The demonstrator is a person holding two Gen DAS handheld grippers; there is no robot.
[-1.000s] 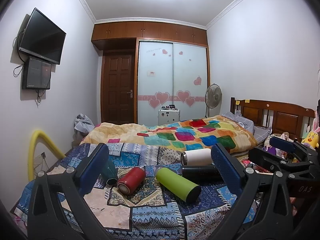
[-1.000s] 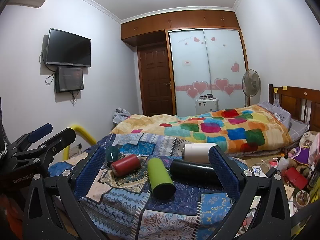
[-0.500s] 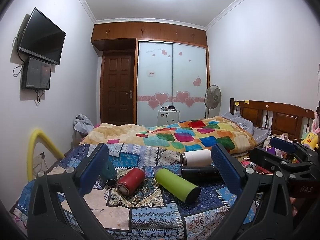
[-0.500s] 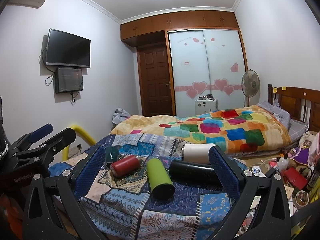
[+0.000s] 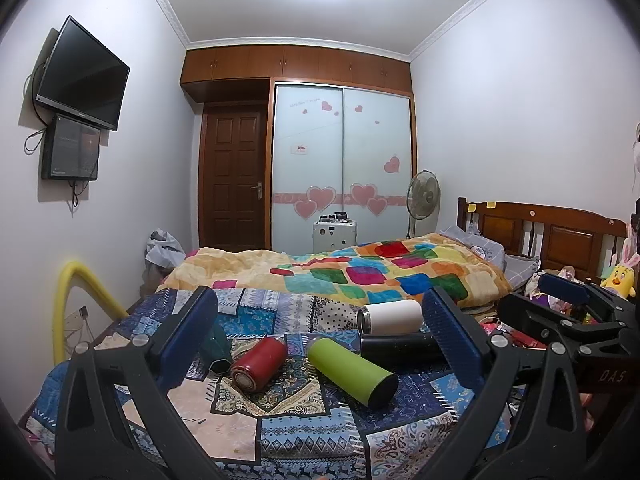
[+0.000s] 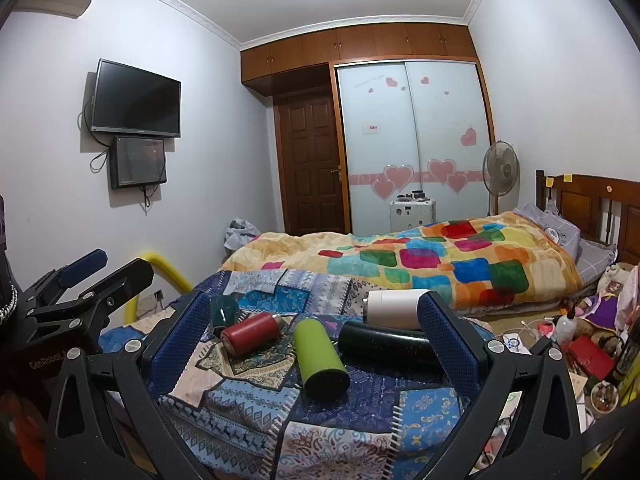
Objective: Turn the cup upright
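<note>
Several cups lie on their sides on a patterned quilt (image 5: 304, 432): a red one (image 5: 258, 364), a lime green one (image 5: 350, 366), a black one (image 5: 400, 348), a white one (image 5: 390, 316) and a dark teal one (image 5: 216, 346), partly hidden behind my left finger. They also show in the right wrist view: red (image 6: 250, 333), green (image 6: 319, 358), black (image 6: 384, 344), white (image 6: 396, 307), teal (image 6: 223, 311). My left gripper (image 5: 320, 344) is open and empty, short of the cups. My right gripper (image 6: 314, 346) is open and empty, also short of them.
A bed with a colourful blanket (image 5: 360, 272) lies behind the quilt, with a wooden headboard (image 5: 552, 236) at the right. A yellow padded bar (image 5: 70, 296) stands at the left. Clutter (image 6: 580, 344) covers the floor at the right. A fan (image 6: 500, 172) and wardrobe (image 6: 412, 140) stand far back.
Both views have shifted only very slightly; the cups lie as before and both grippers stay open.
</note>
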